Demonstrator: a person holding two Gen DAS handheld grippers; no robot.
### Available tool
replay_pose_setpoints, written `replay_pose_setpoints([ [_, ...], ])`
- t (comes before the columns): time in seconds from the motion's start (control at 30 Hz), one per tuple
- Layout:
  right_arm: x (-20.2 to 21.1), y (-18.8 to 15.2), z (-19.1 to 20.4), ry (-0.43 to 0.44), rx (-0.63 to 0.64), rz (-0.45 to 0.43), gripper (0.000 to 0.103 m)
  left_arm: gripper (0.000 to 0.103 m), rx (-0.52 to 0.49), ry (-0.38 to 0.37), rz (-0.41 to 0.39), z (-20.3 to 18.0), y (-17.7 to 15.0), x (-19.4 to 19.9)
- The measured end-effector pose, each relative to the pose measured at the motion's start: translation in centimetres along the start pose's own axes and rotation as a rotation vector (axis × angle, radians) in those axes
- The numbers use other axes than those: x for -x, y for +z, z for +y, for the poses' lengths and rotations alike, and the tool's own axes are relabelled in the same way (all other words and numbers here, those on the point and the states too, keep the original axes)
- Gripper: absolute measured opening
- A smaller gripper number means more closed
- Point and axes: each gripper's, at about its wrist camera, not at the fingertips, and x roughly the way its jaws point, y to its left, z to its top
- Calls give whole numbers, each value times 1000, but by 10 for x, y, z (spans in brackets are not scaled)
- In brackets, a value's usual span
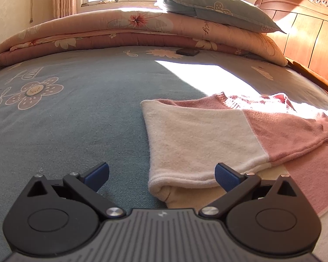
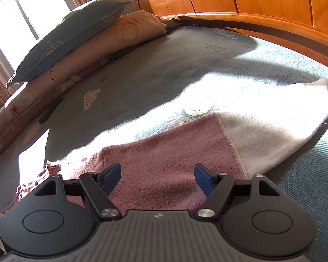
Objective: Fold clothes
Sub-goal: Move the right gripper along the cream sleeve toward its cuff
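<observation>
A pink and cream knitted sweater lies on the blue-green bedsheet. One sleeve is folded across its body, the cream part towards the left wrist camera. My left gripper stands open just above the sweater's folded cream corner, nothing between its blue pads. In the right wrist view the sweater's other sleeve stretches out flat to the right, pink near me, cream at the cuff. My right gripper is open over the pink part, its pads apart and pressing on nothing.
A folded floral quilt with a blue-green pillow on it lies along the far side of the bed. A small dark flat object rests in front of the quilt. The wooden headboard borders the bed. Bright sunlight falls across the sheet.
</observation>
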Motion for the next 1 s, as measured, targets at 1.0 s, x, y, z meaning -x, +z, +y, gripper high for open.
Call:
replay_pose_setpoints([
  [1.0, -15, 14, -31, -252, 147, 37, 80, 102, 1, 12, 0, 3, -1, -1],
])
